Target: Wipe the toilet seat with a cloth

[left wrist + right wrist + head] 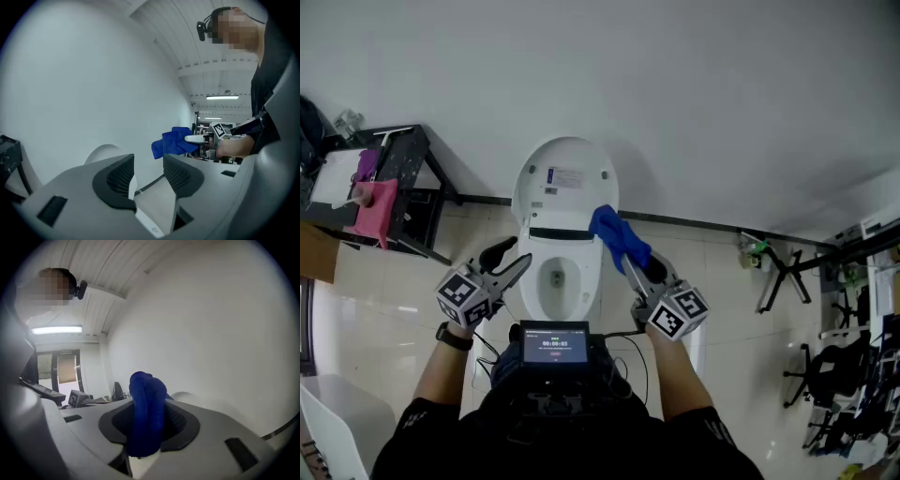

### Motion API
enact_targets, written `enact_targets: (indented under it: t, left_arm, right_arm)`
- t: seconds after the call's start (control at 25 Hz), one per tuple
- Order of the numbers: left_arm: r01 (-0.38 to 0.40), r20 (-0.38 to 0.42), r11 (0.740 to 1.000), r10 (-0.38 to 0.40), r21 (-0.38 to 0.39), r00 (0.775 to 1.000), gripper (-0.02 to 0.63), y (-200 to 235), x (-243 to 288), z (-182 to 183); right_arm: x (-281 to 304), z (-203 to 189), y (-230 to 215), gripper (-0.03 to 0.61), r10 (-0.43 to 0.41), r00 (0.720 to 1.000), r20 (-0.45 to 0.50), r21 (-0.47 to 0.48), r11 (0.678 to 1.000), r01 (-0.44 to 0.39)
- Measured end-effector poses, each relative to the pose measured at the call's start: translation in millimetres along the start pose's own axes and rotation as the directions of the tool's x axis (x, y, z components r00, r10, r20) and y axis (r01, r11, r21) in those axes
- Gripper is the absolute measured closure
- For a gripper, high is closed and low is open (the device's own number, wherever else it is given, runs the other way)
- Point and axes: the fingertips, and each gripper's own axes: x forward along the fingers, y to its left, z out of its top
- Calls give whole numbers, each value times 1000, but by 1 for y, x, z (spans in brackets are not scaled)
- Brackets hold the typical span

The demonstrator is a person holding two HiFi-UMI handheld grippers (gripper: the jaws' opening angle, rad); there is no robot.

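While the blue cloth (619, 239) is pinched between the jaws of the right hand-held gripper (630, 264), it is held over the right rear part of the toilet (581, 298), at the lower right edge of the raised lid (565, 183). In the right gripper view, the cloth (147, 411) is seen as a folded bundle that is clamped from both sides and stands up out of the right hand-held gripper (147, 425). Contact between the cloth and the toilet seat (531, 281) cannot be confirmed from any view.

The left hand-held gripper (511, 260) is positioned at the left side of the toilet, beside the seat. In the left gripper view, the jaws of the left hand-held gripper (147, 174) are spread apart and nothing is held between them; the cloth (172, 142) and the right hand-held gripper (201, 139) are seen beyond them, in front of the white wall (93, 84).

A small screen (555, 343) is worn at the person's chest. A black rack (412, 178) is located well to the left of the toilet, with a pink cloth (377, 208) hung on it.
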Motion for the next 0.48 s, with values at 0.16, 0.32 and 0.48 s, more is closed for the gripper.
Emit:
enact_targets:
  t: [0.16, 0.32, 0.48]
  left_arm:
    - [-6, 4, 1000, 6, -28, 1000, 425, -1, 6, 4]
    - [-5, 2, 999, 5, -39, 1000, 425, -1, 10, 5]
    - [-4, -24, 999, 3, -39, 1000, 402, 3, 17, -6]
  right_arm:
    - [8, -5, -7, 448, -4, 1000, -13, -12, 1000, 4]
    - [15, -12, -16, 448, -10, 999, -43, -33, 999, 9]
    - [25, -24, -32, 448, -18, 996, -92, -54, 998, 13]
